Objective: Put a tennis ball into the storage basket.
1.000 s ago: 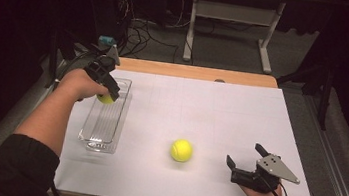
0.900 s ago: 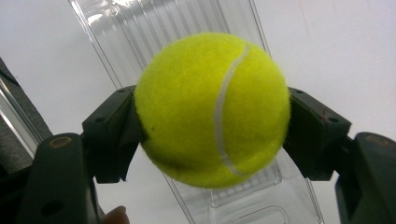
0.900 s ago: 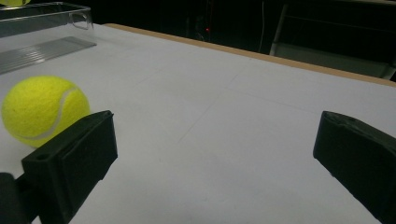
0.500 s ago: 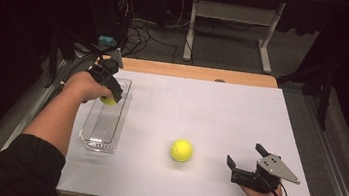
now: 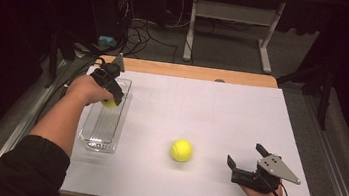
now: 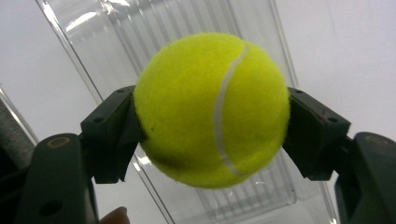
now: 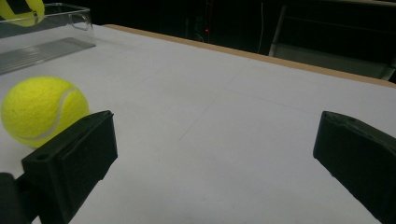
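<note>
My left gripper [image 5: 110, 101] is shut on a yellow tennis ball [image 6: 212, 109] and holds it just above the far part of a clear plastic tray [image 5: 103, 124]. In the left gripper view both black jaws press the ball's sides, with the tray's ribbed floor [image 6: 187, 28] behind it. A second tennis ball [image 5: 181, 150] lies loose on the white table top near the front middle. My right gripper [image 5: 245, 158] rests at the front right with its jaws wide apart and nothing between them. The loose ball [image 7: 44, 111] sits just outside its left jaw.
The white sheet [image 5: 220, 119] covers the table, with a wooden edge [image 5: 191, 72] at the back. Beyond it are dark floor, cables and a white stand's legs [image 5: 230, 39]. The held ball and the tray [image 7: 42, 46] appear far off in the right gripper view.
The left hand with its ball has shifted only slightly over the tray. The right gripper and the loose ball have stayed put.
</note>
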`<state>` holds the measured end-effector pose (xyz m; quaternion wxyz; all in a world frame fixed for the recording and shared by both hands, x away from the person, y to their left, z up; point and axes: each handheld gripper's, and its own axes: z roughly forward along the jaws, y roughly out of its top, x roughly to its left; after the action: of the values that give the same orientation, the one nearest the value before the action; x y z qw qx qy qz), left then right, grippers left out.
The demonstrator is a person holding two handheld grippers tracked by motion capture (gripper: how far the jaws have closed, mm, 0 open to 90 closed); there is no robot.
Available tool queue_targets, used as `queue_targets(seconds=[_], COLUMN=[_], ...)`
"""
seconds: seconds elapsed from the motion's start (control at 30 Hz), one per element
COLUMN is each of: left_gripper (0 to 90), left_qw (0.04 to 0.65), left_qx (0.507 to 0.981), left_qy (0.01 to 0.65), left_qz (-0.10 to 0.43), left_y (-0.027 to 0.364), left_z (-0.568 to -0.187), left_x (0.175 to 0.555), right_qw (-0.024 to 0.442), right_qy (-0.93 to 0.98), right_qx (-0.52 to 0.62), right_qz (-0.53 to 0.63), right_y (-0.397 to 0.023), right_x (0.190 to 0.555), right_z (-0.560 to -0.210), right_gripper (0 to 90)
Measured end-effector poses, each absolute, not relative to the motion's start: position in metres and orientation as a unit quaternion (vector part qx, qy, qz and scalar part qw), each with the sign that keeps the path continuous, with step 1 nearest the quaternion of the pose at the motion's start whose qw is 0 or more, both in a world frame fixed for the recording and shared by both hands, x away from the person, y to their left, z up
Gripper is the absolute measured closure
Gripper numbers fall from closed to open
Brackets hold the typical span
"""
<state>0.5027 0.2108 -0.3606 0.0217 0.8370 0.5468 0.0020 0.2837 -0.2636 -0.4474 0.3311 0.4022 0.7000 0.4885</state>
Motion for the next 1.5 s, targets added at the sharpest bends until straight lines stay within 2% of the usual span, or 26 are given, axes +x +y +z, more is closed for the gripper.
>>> queue_targets(seconds=[0.73, 0.77, 0.8, 0.87, 0.93, 1.5], left_gripper=[26.3, 24.2, 15.4, 4.9, 0.6, 0.6], left_qw=[0.027, 0.027, 0.026, 0.028, 0.028, 0.028], left_qx=[0.839, 0.84, 0.839, 0.835, 0.835, 0.836], left_qy=[0.543, 0.542, 0.543, 0.549, 0.549, 0.548], left_qz=[0.01, 0.018, 0.021, 0.016, 0.011, 0.006], left_y=[0.21, 0.21, 0.209, 0.209, 0.209, 0.209], left_z=[-0.359, -0.358, -0.358, -0.355, -0.353, -0.351], left_x=[0.503, 0.503, 0.503, 0.503, 0.502, 0.5], right_qw=[0.33, 0.33, 0.33, 0.331, 0.33, 0.331], right_qy=[0.7, 0.7, 0.7, 0.7, 0.7, 0.701], right_qx=[0.403, 0.403, 0.403, 0.402, 0.402, 0.401], right_qz=[0.489, 0.489, 0.489, 0.489, 0.488, 0.488], right_y=[-0.263, -0.263, -0.263, -0.262, -0.262, -0.262], right_x=[0.284, 0.284, 0.284, 0.284, 0.284, 0.284], right_z=[-0.448, -0.448, -0.448, -0.448, -0.448, -0.448], right_gripper=[0.0, 0.0, 0.0, 0.0, 0.0, 0.0])
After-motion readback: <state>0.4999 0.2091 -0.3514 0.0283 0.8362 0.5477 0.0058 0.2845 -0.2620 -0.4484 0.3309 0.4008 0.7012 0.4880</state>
